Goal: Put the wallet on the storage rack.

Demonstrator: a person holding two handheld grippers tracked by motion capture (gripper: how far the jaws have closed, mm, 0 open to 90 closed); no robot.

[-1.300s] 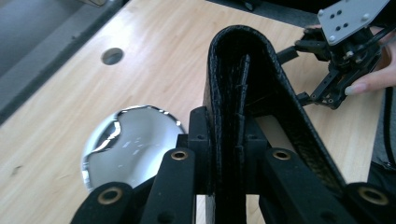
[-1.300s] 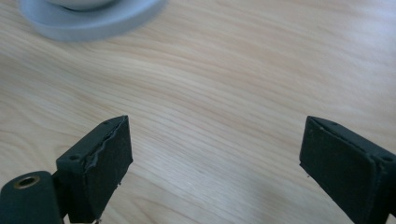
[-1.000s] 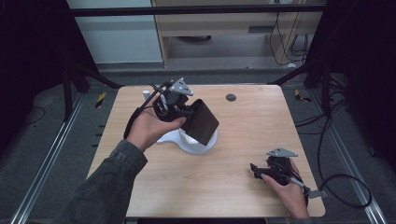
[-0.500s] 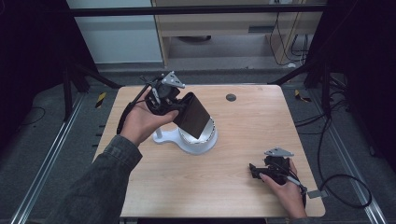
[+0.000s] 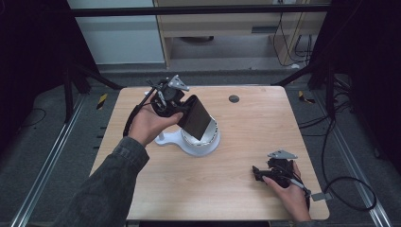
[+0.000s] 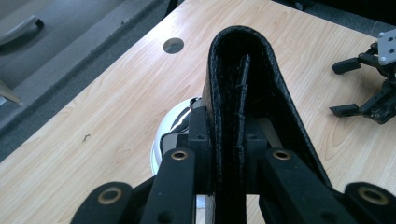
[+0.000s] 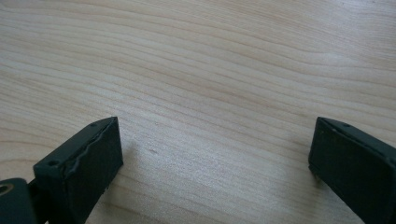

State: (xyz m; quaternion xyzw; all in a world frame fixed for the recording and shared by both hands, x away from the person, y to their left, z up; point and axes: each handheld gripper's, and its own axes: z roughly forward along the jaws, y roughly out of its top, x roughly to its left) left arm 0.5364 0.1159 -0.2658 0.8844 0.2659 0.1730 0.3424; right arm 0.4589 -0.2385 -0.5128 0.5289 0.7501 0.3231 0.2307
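Pale wood makes up the table (image 5: pixel 246 189), the largest thing here and bare but for a small dark hole (image 5: pixel 233 99) beyond the white scale (image 5: pixel 191 142), which serves as landmark. Directly above the scale's bowl hangs the black wallet (image 5: pixel 196 117), folded, its long axis tilted down toward the bowl. The left gripper (image 5: pixel 176 101) clamps its jaws narrowly on the wallet's open edges, the fold pointing away from the jaws, as the left gripper view shows (image 6: pixel 243 93). Well apart from the scale, near the table's front corner, the right gripper (image 5: pixel 260 173) rests on bare wood with jaws wide, nothing between them. The left hand is far nearer; I judge lowering comes next.
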